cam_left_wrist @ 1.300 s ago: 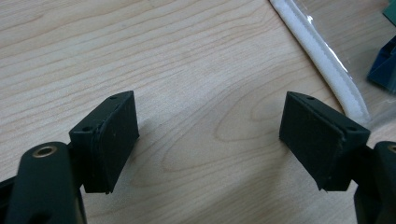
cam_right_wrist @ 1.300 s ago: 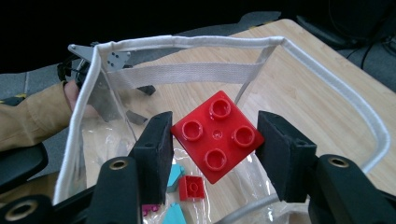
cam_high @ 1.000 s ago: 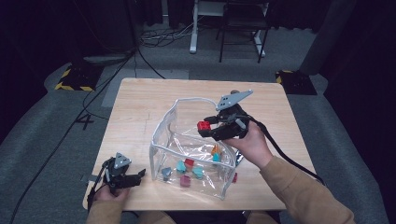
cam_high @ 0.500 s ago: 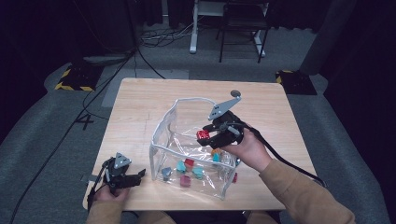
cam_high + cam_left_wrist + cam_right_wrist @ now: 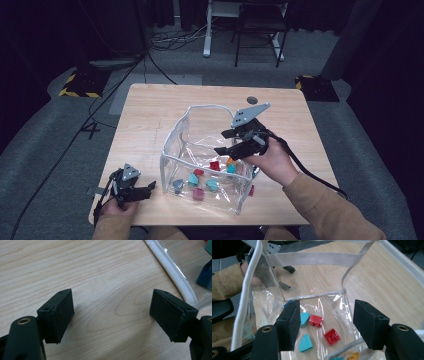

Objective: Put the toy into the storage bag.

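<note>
While I hold both grippers at the wooden table, the largest item on it is the clear plastic bag, standing open at table centre with its white-edged rim uppermost. I can read no brand, label or writing on the bag, the bricks or the grippers in any view.

My right gripper sits at 3 o'clock from the bag's centre, its jaws reaching over the rim into the bag. Those jaws have just been opening; in the right gripper view they stand wide apart with nothing between the pads, above the bag floor.

My left gripper rests at 8 o'clock from the bag, near the table's near edge. In the left gripper view its jaws are spread wide over bare wood, holding nothing, with the bag's white seam at 1 o'clock.

Small bricks lie loose on the bag floor: a red brick just under the right gripper, a flat red brick at 5 o'clock from it, and a teal brick at 7 o'clock.
</note>
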Action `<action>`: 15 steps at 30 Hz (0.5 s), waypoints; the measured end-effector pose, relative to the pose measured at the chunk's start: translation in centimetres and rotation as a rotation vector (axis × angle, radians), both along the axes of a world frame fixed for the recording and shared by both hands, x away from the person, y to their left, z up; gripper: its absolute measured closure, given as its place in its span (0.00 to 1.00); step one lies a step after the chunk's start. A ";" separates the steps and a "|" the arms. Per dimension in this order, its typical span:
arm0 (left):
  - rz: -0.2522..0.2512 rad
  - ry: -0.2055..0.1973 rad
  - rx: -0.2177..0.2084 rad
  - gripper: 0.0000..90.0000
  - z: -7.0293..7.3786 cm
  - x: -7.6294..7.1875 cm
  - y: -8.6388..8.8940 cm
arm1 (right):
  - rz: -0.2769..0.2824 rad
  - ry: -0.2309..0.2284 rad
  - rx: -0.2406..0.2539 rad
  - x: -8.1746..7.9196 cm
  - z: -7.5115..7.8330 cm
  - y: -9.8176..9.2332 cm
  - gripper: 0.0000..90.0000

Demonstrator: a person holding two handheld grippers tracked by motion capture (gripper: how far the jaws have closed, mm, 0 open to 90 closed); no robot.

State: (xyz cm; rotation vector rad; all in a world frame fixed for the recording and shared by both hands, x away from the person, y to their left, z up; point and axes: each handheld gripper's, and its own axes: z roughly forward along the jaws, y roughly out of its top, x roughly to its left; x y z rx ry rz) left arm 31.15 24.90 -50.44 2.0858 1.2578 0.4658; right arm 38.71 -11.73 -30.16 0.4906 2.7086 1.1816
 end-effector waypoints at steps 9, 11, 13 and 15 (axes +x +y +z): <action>-0.002 0.000 0.000 0.22 0.0 0.0 0.0 | -0.045 -0.067 0.027 -0.8 1.6 -2.4 0.44; 0.000 0.000 0.000 0.22 0.0 0.0 0.0 | -0.061 -0.071 0.034 -0.8 1.8 -3.1 0.44; 0.000 0.000 0.000 0.22 0.0 0.0 0.0 | -0.085 -0.075 0.046 -0.7 2.0 -4.1 0.44; -0.001 0.000 0.000 0.22 0.0 0.0 0.0 | -0.100 -0.075 0.056 -0.7 2.2 -5.0 0.43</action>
